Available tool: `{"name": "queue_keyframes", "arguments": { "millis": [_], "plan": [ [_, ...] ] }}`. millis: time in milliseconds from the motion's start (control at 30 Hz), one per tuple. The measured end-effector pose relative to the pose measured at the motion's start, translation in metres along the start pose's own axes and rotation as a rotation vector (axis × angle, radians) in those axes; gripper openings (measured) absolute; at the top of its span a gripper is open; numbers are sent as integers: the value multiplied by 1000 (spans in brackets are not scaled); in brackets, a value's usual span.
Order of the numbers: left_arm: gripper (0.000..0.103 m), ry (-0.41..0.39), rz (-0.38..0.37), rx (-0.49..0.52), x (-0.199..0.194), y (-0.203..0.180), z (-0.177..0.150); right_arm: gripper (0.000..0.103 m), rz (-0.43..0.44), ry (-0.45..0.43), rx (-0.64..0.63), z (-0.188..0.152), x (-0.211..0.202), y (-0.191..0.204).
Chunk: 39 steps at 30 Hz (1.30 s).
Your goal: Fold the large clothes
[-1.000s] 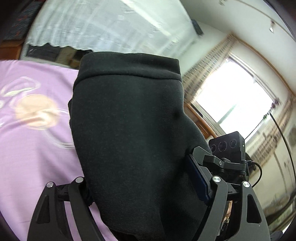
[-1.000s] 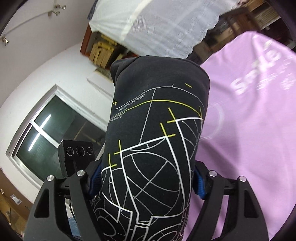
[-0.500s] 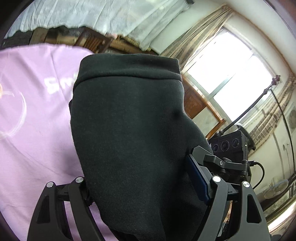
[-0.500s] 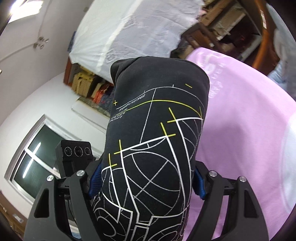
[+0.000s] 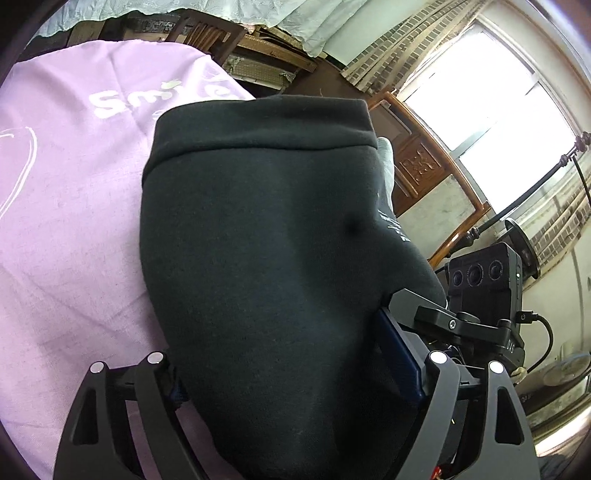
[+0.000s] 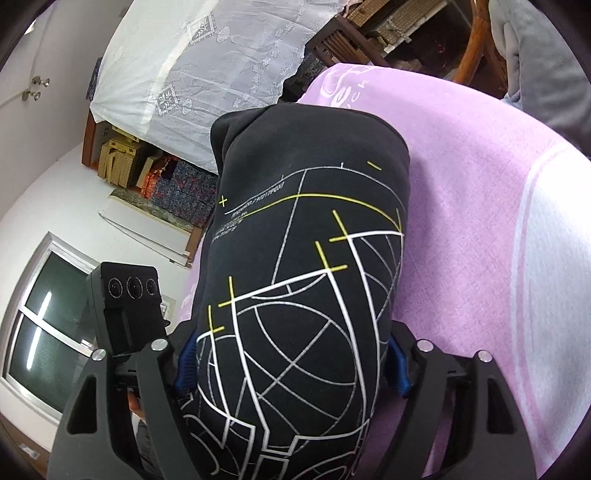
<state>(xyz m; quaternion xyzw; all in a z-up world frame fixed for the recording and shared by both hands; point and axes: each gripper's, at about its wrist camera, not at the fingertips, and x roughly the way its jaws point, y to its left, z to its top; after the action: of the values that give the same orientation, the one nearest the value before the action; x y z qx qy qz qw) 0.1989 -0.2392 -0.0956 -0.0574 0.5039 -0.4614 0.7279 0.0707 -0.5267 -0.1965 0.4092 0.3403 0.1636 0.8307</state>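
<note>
A black garment (image 5: 273,258) fills the left wrist view, bunched thick between the fingers of my left gripper (image 5: 295,373), which is shut on it; its hem band runs across the top. In the right wrist view the same black garment (image 6: 306,277) shows a white and yellow line print, and my right gripper (image 6: 291,362) is shut on it. Both hold the cloth lifted above a purple sheet (image 5: 74,206). The fingertips are hidden under the cloth. The other gripper's camera block shows in each view (image 5: 487,280) (image 6: 129,299).
The purple sheet (image 6: 480,240) with white lettering covers the surface below. A white lace cloth (image 6: 207,66) hangs over furniture behind. A wooden chair (image 5: 207,33), a bright window (image 5: 491,110) and a grey-clad person (image 6: 546,55) stand around.
Both grippers have swung with the garment still held. The purple sheet now lies more in front of both cameras and the windows have shifted aside.
</note>
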Motion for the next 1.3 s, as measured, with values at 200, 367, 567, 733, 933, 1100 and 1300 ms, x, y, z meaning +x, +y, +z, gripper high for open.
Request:
{"name": "queue_keyframes", "arguments": {
  "millis": [200,367,567,733,933,1100,1300],
  "plan": [
    [85,-25,74,39,-28,-14,-9,86,-132,-41,-45,-1,-12,30],
    [87,-91,180,102,-55,-37,-27,86,-289,-113,-148,-15,-34,57],
    [91,-173,342,200,-80,-79,-61,91,-394,-163,-233,-54,-59,90],
    [97,-245,448,239,-108,-111,-93,96,-453,-176,-301,-85,-78,121],
    [99,-333,484,255,-149,-142,-123,98,-494,-245,-421,-123,-111,167],
    [99,-407,548,297,-170,-174,-140,98,-490,-311,-495,-148,-141,199],
    [99,-445,576,330,-180,-194,-148,98,-498,-368,-547,-164,-164,215]
  ]
}}
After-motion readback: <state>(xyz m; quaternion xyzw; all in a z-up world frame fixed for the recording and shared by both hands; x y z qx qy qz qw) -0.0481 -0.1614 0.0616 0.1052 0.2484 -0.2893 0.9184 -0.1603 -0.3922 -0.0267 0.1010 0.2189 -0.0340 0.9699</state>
